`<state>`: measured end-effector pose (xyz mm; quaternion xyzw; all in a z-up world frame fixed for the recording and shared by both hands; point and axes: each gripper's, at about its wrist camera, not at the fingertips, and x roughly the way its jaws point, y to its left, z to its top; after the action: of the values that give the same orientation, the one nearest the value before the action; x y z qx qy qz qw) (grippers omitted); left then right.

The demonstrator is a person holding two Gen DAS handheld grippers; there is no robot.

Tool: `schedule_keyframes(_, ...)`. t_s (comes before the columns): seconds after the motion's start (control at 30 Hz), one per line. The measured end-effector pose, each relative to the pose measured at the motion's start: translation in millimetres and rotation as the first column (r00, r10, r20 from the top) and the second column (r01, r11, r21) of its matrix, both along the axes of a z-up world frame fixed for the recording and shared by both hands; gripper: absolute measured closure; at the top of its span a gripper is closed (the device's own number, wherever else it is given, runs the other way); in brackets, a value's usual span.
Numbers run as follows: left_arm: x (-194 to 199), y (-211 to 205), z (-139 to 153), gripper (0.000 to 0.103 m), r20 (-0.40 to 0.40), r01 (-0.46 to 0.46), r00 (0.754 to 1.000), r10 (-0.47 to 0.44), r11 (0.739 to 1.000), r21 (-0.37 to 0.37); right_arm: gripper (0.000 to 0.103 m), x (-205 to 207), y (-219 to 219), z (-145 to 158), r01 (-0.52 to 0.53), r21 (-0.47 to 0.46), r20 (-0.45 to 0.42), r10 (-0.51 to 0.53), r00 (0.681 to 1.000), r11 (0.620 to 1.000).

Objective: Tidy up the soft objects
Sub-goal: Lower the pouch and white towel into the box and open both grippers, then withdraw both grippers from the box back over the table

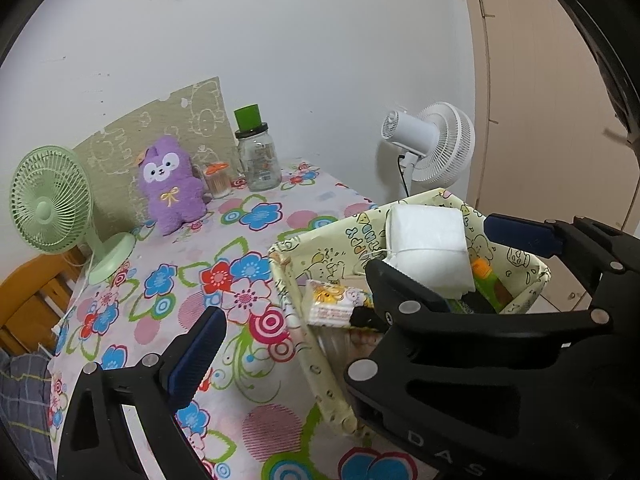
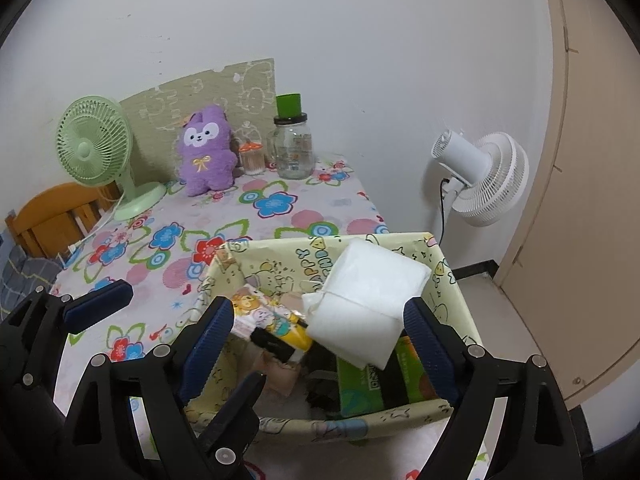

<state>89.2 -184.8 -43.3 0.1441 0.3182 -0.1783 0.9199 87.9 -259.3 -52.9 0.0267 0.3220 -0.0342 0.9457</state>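
Note:
A purple plush toy point(image 1: 172, 184) point(image 2: 208, 152) sits upright at the back of the flowered table, against a beige board. A pale yellow cartoon-print box point(image 1: 316, 364) point(image 2: 448, 276) stands at the table's right edge. On top of its contents leans a white padded pack point(image 1: 428, 248) point(image 2: 368, 300), beside a cartoon tissue packet point(image 2: 260, 308) and a green carton point(image 2: 380, 376). My right gripper point(image 2: 318, 312) is open over the box, with the white pack between its pads but not squeezed. My left gripper point(image 1: 316, 332) is open and empty at the box's left wall.
A green desk fan point(image 1: 48, 204) point(image 2: 94, 148) stands at the back left. A glass jar point(image 1: 260, 164) point(image 2: 294, 152) and a small orange-lidded jar point(image 2: 252, 158) stand beside the plush. A white floor fan point(image 2: 484, 180) is right of the table, a wooden chair point(image 2: 52, 220) left.

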Motion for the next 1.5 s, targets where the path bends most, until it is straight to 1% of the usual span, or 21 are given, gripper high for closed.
schedule_keyframes(0.33,-12.7,23.2,3.0,0.002,0.010,-0.027,1.000,0.027,1.000,-0.016,0.014,-12.5,24.5,2.7,-0.022,-0.008,0.008,0.022,1.000,1.000)
schedule_keyframes(0.57,-20.0,43.8,2.1,0.001,0.012,-0.053,0.998,0.054,0.998,-0.025,0.011,-18.5,41.1,0.4,-0.027,-0.008,0.000,0.027,1.000,1.000)
schedule_keyframes(1.1,-34.9,98.0,-2.4,0.000,0.012,-0.136,0.991,0.137,0.990,-0.033,0.009,-32.0,83.4,-5.9,-0.078,-0.014,0.002,0.078,0.997,0.997)
schedule_keyframes(1.27,-37.4,119.2,-4.7,0.000,0.004,-0.187,0.982,0.188,0.982,-0.038,0.008,-37.6,97.6,-6.9,-0.077,-0.050,0.009,0.078,0.997,0.996)
schedule_keyframes(1.37,-38.6,132.4,-6.4,0.000,0.003,-0.243,0.970,0.244,0.969,-0.034,0.008,-42.0,104.5,-5.1,-0.081,-0.072,0.015,0.083,0.996,0.994)
schedule_keyframes(1.5,-39.6,150.4,-8.5,0.000,-0.026,-0.291,0.957,0.289,0.955,-0.059,0.008,-49.7,110.4,-1.5,-0.071,-0.089,0.033,0.074,0.997,0.994)
